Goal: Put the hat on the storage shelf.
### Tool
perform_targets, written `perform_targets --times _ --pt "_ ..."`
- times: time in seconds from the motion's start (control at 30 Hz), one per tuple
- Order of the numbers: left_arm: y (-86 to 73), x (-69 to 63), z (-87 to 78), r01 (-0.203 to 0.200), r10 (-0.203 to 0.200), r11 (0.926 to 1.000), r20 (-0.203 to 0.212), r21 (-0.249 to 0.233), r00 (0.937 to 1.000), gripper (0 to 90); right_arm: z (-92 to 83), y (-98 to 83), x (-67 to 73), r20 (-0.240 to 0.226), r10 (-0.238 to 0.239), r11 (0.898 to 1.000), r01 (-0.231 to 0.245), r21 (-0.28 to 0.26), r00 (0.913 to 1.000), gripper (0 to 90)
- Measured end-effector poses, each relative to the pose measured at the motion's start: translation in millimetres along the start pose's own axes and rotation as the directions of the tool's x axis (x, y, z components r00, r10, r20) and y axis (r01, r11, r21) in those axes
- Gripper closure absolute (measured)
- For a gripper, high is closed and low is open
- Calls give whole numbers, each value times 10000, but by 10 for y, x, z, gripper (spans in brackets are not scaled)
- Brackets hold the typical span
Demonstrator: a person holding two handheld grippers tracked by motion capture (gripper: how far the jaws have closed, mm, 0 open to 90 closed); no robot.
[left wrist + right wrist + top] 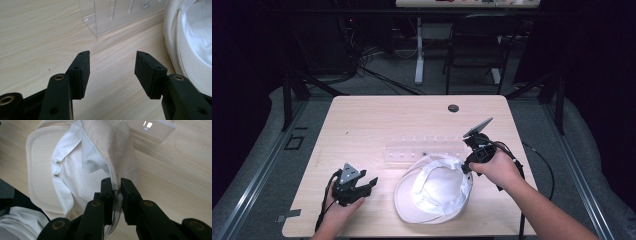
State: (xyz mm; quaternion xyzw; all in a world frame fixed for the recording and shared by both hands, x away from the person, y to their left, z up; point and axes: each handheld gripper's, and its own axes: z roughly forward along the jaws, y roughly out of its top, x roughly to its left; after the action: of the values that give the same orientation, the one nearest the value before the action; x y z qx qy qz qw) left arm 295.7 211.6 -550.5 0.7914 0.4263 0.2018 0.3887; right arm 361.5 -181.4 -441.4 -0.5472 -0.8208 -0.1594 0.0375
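A cream hat (432, 192) lies upside down on the wooden table (377, 120), its white lining facing up. My right gripper (464, 167) is at the hat's far right edge. In the right gripper view the right gripper (116, 183) is shut on the raised rim of the hat (40, 170), with the cloth pinched between the pads. My left gripper (371, 182) rests low over the table to the left of the hat. In the left gripper view the left gripper (112, 62) stands open over bare wood, and the hat's brim (190, 65) lies just to its right.
A clear acrylic rack (422, 150) with slots lies on the table just behind the hat, also seen as the rack (117, 17) ahead of the left jaws. A cable hole (453, 108) sits near the far edge. A dark chair (477, 45) stands beyond the table.
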Motion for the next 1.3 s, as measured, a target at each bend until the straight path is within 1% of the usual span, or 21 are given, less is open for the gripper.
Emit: perform_targets --times 0.03,0.13,0.2,0.27,0.33,0.4,0.53,0.57,0.6,0.67,0.7,0.77,0.8,0.83,0.87,0.97,1.0,1.07,1.17,1.2,1.3 --pt "-1 -2 0 14 -14 10000 2 -6 10000 464 -20 9 -5 38 32 10000 -33 92 10000 810" --pt "0 -5 -3 -1 1 10000 22 7 10000 464 -36 12 2 114 111 9999 -111 61 9999 812" --pt "-1 -5 0 16 -16 10000 26 5 10000 464 -46 6 18 -49 445 9989 -445 -124 9990 812" --pt "-2 -7 4 22 -22 10000 34 14 10000 464 -59 7 24 -25 445 9989 -445 -112 9990 812" --pt "-2 -8 4 24 -24 10000 44 20 10000 464 -95 17 29 39 321 9995 -321 -12 9995 813" --pt "-2 -8 4 16 -17 10000 41 28 10000 464 -114 22 42 58 372 9993 -371 -85 9993 814" --pt "-4 -8 4 34 -34 10000 48 9 10000 463 -161 29 68 167 239 9997 -241 102 9996 816" --pt "-4 -7 4 45 -45 10000 44 4 10000 463 -169 29 75 150 290 9995 -292 126 9995 816" --pt "-4 -6 3 33 -33 10000 36 7 10000 462 -184 25 99 130 516 9987 -515 -37 9986 816" --pt "-4 -5 3 9 -9 10000 33 7 10000 462 -198 26 98 131 488 9988 -488 0 9987 815" --pt "-4 -4 4 -10 10 10000 35 11 10000 462 -226 28 106 12 729 9973 -729 -9 9973 815" --pt "-4 -4 4 -19 19 10000 32 21 10000 462 -239 30 106 -35 778 9970 -778 47 9970 815" --pt "-4 -4 4 -12 12 10000 37 27 10000 462 -263 34 99 -71 723 9971 -721 231 9974 815" --pt "-4 -3 5 -5 5 10000 33 19 10000 462 -275 28 113 -89 949 9954 -948 124 9954 815" --pt "-4 -2 3 -7 7 10000 31 18 10000 462 -303 28 110 -141 1055 9943 -1053 164 9943 815" --pt "-4 -4 3 39 -39 10000 23 -4 10000 462 -343 33 106 -172 1173 9928 -1168 275 9929 816" --pt "-4 -3 2 -7 7 10000 21 12 10000 462 -364 30 109 -224 1347 9909 -1345 101 9906 815" --pt "-4 -8 1 -9 9 10000 20 28 10000 462 -403 38 108 -267 1441 9894 -1435 217 9892 816" --pt "-4 -11 3 -21 21 10000 22 18 10000 462 -424 35 105 -319 1471 9890 -1466 180 9886 816" --pt "-4 -12 4 -29 29 10000 23 29 10000 461 -469 43 101 -377 1595 9871 -1588 227 9865 817" --pt "-4 -12 6 -28 28 10000 17 32 10000 462 -507 49 99 -393 1635 9863 -1625 265 9858 818"
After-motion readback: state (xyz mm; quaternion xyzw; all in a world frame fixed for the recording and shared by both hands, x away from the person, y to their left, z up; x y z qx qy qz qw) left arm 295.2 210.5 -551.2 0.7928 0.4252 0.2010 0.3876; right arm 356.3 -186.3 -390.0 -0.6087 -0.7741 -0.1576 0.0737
